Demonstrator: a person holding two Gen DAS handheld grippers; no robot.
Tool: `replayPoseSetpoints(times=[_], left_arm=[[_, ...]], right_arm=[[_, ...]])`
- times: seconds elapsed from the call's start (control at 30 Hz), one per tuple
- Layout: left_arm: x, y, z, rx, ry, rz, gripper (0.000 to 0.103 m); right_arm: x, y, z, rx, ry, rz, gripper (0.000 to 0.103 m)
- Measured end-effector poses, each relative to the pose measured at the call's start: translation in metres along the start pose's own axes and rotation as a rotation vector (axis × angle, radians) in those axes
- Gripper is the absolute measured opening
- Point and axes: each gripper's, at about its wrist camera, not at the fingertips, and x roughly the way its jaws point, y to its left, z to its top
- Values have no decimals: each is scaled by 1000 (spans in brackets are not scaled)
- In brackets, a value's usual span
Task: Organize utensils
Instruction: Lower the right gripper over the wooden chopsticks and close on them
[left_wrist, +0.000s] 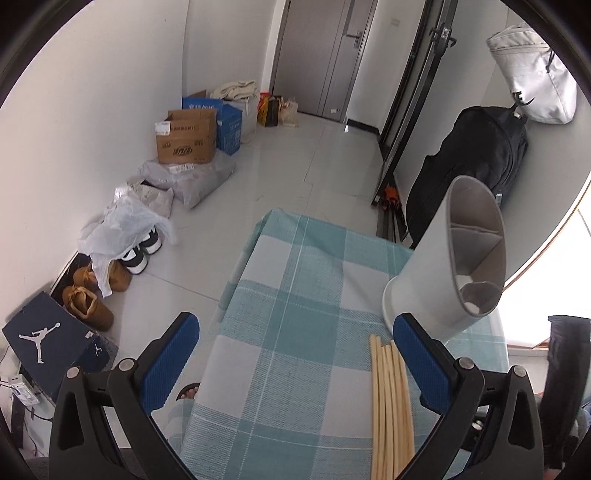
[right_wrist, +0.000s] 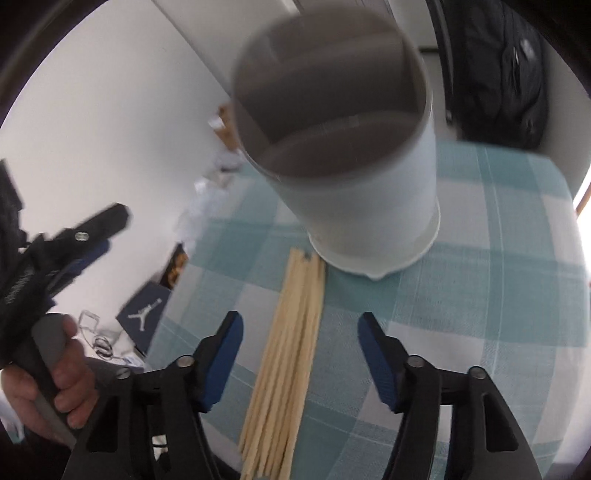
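Left wrist: shoes, boxes nearby

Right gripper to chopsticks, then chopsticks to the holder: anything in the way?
Nothing visible. The right gripper is open with the chopsticks lying flat on the checked cloth between its jaws. The utensil holder stands just past their far tips with its mouth open, and no object sits between them.

Bright daylight floods in from the window, which blows out white. Fisheye bending darkens every edge, and the holder (right wrist view) looks motion-blurred.
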Motion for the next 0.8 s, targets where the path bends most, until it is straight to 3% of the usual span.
replayPoseSetpoints(times=[0.27,0.33,0.43,0.8], left_arm=[[5,10,3,-27,28,-10,102],[6,11,2,-31,37,-13,102],[9,15,2,-30,49,-16,102],[16,5,-1,-3,84,-7,102]], right_arm=[[30,7,12,10,52,-45,42],[39,7,13,13,78,-63,24],[44,7,12,16,80,-72,11],[4,-2,9,28,7,-12,5]])
